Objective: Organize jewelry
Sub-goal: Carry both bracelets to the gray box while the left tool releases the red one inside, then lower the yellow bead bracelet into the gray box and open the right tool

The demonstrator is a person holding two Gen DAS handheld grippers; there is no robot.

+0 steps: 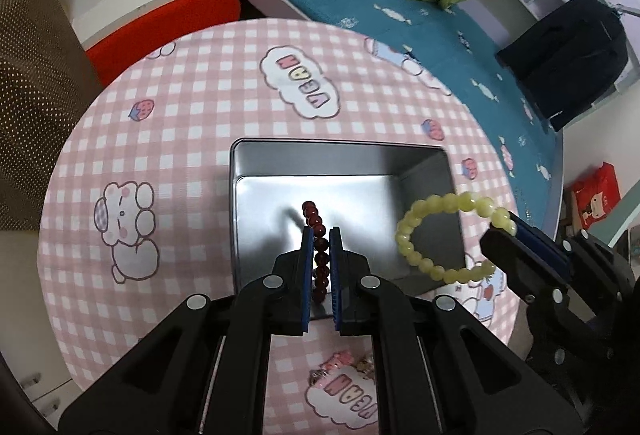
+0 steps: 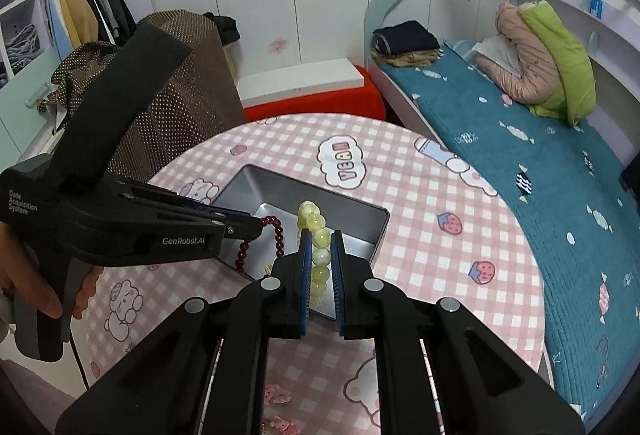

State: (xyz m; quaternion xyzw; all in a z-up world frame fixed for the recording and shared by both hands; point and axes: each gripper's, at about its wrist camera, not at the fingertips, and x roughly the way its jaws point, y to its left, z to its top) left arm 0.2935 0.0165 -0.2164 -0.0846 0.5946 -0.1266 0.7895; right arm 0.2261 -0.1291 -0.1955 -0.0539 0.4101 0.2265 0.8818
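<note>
Small pink trinkets [image 1: 340,365] are waiting on the near tabletop [image 1: 192,123] while I am holding two bracelets over the empty silver tin [image 1: 340,163]: dark red beaded bracelet [image 1: 316,219] pinched in my left gripper [image 1: 321,235], pale yellow beaded bracelet [image 2: 318,235] pinched in my right gripper [image 2: 321,235].

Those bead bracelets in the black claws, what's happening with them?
A person is tidying jewelry with a handheld gripper in each hand. The left gripper is shut on a dark red bracelet, and the right gripper is shut on a yellow-green bracelet. Both bracelets hang over an open, empty metal tin on the pink checked table. Neither has been dropped in yet. A few small trinkets lie on the table nearby.
</note>
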